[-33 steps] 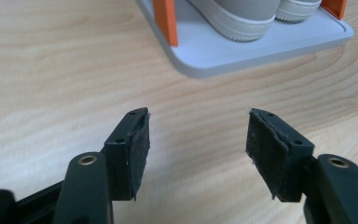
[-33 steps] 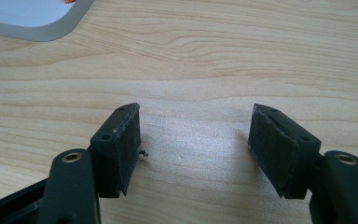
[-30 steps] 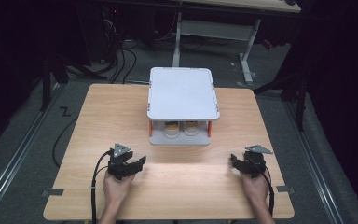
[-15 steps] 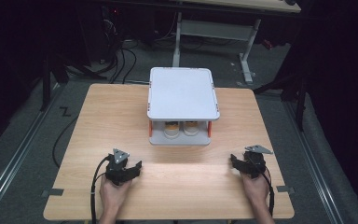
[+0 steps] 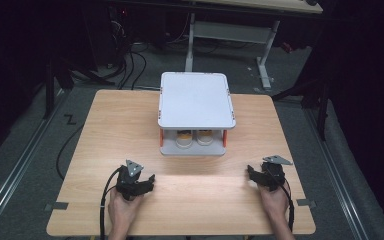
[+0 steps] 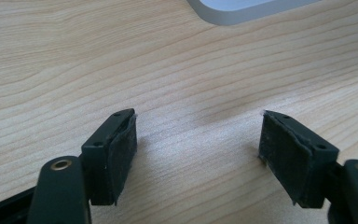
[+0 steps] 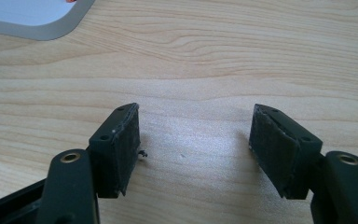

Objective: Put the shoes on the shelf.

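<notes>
I have the left gripper (image 5: 147, 181) and the right gripper (image 5: 254, 174) resting low on the table (image 5: 105, 125), both with jaws spread wide and nothing between them. The rack (image 5: 196, 100) stands ahead of and between them, well apart, with two cups (image 5: 184, 138) on its lower shelf.

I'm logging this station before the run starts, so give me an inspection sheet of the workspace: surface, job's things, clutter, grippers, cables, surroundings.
Surface: wooden table, bare around the rack.
Job's things: grey two-tier rack at table centre; two cups on its lower shelf.
Clutter: nothing seen.
Grippers: left gripper and right gripper rest low over the near table, jaws open, holding nothing, both apart from the rack.
Cables: black cable trails from the left gripper; floor cables behind the table.
Surroundings: dark room, another table's legs beyond.
</notes>
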Demonstrator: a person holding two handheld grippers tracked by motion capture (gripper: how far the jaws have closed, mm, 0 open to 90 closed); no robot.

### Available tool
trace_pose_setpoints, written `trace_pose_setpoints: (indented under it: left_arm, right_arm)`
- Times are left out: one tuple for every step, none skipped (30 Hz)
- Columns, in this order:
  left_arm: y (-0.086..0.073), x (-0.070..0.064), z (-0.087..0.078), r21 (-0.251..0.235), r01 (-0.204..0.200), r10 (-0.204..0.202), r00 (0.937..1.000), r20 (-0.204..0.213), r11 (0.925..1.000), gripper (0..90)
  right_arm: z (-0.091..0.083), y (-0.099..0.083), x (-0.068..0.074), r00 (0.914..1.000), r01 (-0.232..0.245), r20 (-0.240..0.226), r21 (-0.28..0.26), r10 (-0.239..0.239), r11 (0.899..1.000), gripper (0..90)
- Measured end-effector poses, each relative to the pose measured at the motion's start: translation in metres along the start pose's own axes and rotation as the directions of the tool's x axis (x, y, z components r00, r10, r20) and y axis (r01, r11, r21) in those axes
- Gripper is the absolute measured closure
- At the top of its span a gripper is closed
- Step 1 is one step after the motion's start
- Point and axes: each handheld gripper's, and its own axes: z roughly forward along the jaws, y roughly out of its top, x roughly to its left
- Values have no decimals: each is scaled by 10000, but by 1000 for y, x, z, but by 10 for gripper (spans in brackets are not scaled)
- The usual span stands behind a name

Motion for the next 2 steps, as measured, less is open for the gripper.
trace_pose_setpoints:
  left_arm:
    - [0, 0, 0, 5, -3, 2, 10000, 32, 10000, 268]
    - [0, 0, 0, 36, -24, 23, 10000, 80, 10000, 258]
  right_arm:
    - [0, 0, 0, 10000, 2, -1, -2, -2, 10000, 335]
    - [0, 0, 0, 10000, 1, 0, 1, -1, 10000, 335]
